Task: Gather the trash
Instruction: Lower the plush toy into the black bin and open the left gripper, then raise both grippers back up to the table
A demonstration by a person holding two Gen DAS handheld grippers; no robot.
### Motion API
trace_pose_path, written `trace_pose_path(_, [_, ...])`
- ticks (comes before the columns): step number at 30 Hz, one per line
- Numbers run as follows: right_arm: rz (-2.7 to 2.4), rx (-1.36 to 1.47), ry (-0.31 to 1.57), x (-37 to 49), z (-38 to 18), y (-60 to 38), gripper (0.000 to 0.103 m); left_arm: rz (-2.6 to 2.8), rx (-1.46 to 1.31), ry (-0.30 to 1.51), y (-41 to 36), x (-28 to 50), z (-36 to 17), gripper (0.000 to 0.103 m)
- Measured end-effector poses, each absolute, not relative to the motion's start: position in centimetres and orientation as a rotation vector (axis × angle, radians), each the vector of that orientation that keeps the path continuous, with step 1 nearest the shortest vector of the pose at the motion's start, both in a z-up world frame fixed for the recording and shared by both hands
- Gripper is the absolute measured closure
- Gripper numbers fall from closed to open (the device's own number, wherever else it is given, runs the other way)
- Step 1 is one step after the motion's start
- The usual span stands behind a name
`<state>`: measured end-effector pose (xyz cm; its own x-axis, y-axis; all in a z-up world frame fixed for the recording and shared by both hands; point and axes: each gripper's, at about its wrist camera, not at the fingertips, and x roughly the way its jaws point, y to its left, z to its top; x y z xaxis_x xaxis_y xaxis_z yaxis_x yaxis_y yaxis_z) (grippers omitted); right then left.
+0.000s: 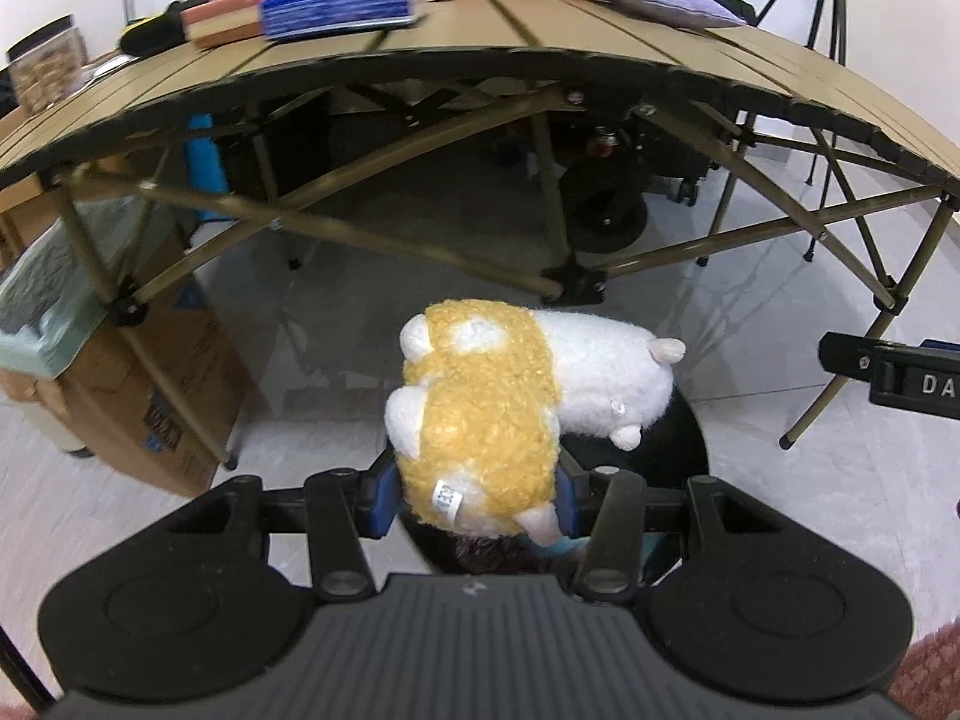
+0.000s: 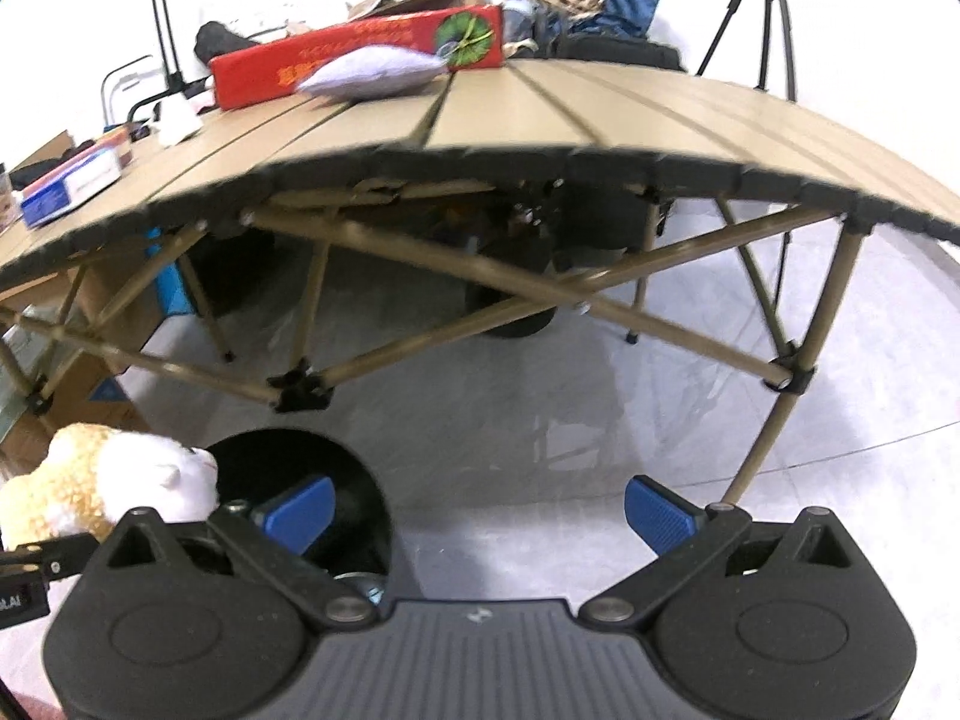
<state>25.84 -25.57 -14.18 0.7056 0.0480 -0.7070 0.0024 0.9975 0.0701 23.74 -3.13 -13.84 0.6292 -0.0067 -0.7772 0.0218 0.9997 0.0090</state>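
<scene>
Clamped between the blue pads of the left gripper (image 1: 477,501): a yellow-and-white plush animal toy (image 1: 510,408), tail end pinched in the closed jaws, white head pointing away to the right. Held over the open mouth of a round black bin (image 1: 684,444) standing on the pale tiled floor (image 1: 810,510), near the front of a tan slatted folding bench (image 1: 540,36). Empty and spread wide on the right gripper (image 2: 480,513), jaws gripping nothing, just right of the same bin. On the far bench top: a long red printed box (image 2: 360,54), a flat lilac fabric pouch (image 2: 372,75), a blue-and-white packet (image 1: 342,3).
</scene>
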Motion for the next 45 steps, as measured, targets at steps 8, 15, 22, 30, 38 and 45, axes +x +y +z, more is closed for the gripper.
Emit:
trace_pose_path(8, [-0.067, 0.09, 0.761, 26.5, -14.0, -28.1, 0.0, -0.067, 0.05, 0.909, -5.1, 26.5, -15.3, 0.054])
trace_pose_path(15, [-0.068, 0.083, 0.775, 26.7, -14.6, -27.9, 0.0, -0.044, 0.052, 0.926, -4.8, 27.4, -16.8, 0.054])
trace_pose_path(22, [-0.033, 0.051, 0.797, 26.7, -15.1, -26.8, 0.0, -0.028, 0.057, 0.948, -4.5, 27.4, -17.8, 0.054])
trace_pose_path(30, [-0.03, 0.055, 0.797, 26.6, -15.1, -26.8, 0.0, -0.049, 0.043, 0.914, -4.6, 27.3, -17.0, 0.008])
trace_pose_path(38, [-0.032, 0.055, 0.805, 26.7, -15.3, -26.8, 0.0, -0.03, 0.064, 0.917, -4.9, 27.3, -16.7, 0.0])
trace_pose_path(45, [-0.025, 0.051, 0.812, 26.7, -15.5, -26.6, 0.0, -0.02, 0.056, 0.929, -4.8, 27.4, -16.8, 0.0])
